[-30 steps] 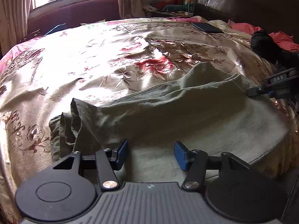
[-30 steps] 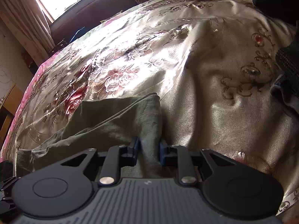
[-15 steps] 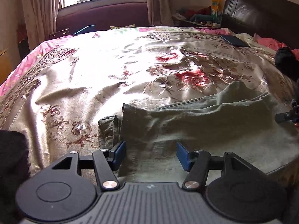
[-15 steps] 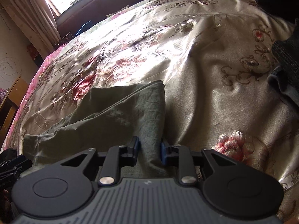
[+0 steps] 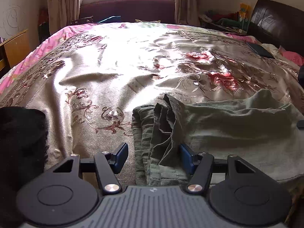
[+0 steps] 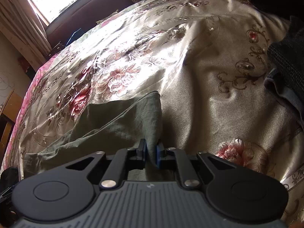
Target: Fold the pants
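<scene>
The olive-green pants (image 5: pixel 228 125) lie flat across the near edge of the floral bedspread (image 5: pixel 117 72). Their left end is bunched in folds (image 5: pixel 159 129). My left gripper (image 5: pixel 153 156) is open, its blue pads on either side of that bunched end, just above the cloth. In the right wrist view the pants (image 6: pixel 121 121) run off to the left. My right gripper (image 6: pixel 151 153) is shut on the right end of the pants, with the cloth pinched between the pads.
A black garment (image 5: pixel 20 138) lies at the bed's left near edge. Dark folded clothes (image 6: pixel 286 76) lie to the right of the pants. A dark flat book (image 5: pixel 260 50) lies near the headboard (image 5: pixel 275 24). A wooden desk (image 5: pixel 13 47) stands left of the bed.
My left gripper has swung left along the pants, from their middle to the bunched left end. It stays open. My right gripper keeps its grip on the right end and has hardly moved.
</scene>
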`<action>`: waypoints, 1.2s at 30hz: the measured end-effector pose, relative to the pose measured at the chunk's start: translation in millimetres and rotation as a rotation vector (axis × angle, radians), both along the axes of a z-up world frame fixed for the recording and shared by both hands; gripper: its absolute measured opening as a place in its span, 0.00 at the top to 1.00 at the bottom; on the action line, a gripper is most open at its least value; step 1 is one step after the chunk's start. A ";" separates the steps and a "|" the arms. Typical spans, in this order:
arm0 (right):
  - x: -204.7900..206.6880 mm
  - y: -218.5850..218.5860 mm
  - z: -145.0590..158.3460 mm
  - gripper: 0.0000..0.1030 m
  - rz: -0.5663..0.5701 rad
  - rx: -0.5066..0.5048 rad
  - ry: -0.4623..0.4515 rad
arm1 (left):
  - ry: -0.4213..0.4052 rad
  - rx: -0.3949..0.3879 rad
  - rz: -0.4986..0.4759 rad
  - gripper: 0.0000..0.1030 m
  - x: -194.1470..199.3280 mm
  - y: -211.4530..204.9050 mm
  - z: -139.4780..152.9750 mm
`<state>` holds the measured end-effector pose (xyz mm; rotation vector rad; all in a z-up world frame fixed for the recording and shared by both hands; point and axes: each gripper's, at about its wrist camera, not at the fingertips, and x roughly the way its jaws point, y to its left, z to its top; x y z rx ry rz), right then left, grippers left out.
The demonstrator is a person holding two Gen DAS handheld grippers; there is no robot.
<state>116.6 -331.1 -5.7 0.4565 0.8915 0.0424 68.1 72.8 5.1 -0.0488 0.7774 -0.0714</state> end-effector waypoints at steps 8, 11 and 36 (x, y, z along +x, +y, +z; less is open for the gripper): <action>2.2 9.6 -7.5 0.77 0.003 -0.035 0.047 | 0.054 -0.092 -0.040 0.31 -0.1 6.5 -1.5; -13.6 20.4 11.6 0.75 -0.014 -0.166 -0.027 | 0.031 -0.115 -0.031 0.31 -7.0 15.8 6.5; -30.7 -15.4 -21.5 0.56 -0.044 0.072 -0.053 | -0.066 0.047 -0.471 0.30 -43.8 -92.9 18.8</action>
